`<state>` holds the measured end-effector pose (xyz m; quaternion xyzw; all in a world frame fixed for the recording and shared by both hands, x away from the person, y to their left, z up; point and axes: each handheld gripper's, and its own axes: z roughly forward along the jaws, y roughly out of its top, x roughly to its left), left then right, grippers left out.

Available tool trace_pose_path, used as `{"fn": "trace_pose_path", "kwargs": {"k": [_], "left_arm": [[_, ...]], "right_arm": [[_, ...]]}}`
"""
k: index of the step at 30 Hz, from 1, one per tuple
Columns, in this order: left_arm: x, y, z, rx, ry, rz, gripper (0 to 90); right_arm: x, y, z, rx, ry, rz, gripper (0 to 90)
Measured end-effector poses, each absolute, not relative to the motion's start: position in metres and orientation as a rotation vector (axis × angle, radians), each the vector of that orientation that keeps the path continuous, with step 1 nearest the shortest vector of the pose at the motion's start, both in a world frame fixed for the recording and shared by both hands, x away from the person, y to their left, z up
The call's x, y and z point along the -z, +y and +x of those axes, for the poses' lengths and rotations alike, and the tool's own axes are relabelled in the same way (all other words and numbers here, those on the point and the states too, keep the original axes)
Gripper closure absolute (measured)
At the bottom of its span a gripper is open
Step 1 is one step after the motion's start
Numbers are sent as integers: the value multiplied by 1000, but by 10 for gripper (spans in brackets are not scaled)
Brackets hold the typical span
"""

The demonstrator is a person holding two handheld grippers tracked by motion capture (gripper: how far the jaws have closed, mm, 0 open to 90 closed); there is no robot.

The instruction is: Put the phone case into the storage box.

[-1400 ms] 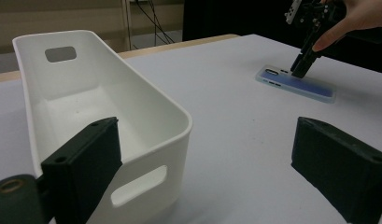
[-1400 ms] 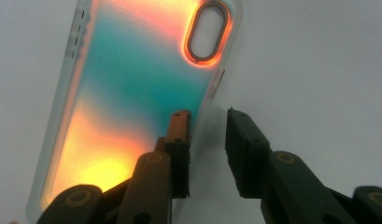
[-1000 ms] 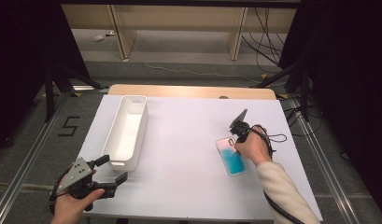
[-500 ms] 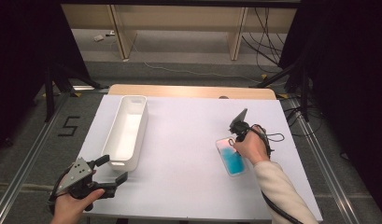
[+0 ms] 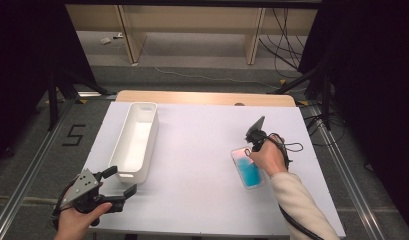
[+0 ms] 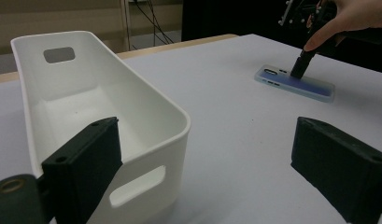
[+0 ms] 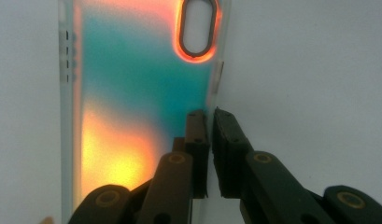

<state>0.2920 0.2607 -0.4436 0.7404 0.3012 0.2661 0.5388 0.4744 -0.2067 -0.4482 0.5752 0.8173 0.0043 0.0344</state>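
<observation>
On the table's right side, my right gripper (image 7: 209,122) has just been closing and pinches the phone case (image 7: 142,93) by its thin edge wall; it could slip out when lifted. Left gripper (image 6: 202,154) stands spread.

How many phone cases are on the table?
1. The phone case lies flat on the table's right side, its edge between the right hand-held gripper's jaws. The white bin looks empty.

This looks like a lab or recording studio: a white-topped table (image 5: 202,165) stands between black curtains (image 5: 372,75), metal floor rails (image 5: 27,170) run along both sides (a taped "5" (image 5: 73,135) marks the grey carpet), and loose cables (image 5: 287,40) trail beneath plain wooden benches (image 5: 192,25) behind.
</observation>
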Motion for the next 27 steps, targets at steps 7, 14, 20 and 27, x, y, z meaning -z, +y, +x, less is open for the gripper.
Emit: {"fn": "trace_pose_path", "kwargs": {"k": [7, 14, 20, 27], "left_arm": [[444, 261, 292, -631, 718, 1760, 78], [444, 260, 291, -631, 724, 1759, 78], [443, 262, 294, -655, 686, 1773, 78], [443, 261, 292, -635, 713, 1763, 78]], "right_arm": [[448, -206, 474, -7, 2501, 1777, 862], [448, -205, 474, -4, 2492, 1782, 865], [448, -205, 474, -3, 2485, 1789, 870], [449, -203, 474, -2, 2483, 1793, 881]]}}
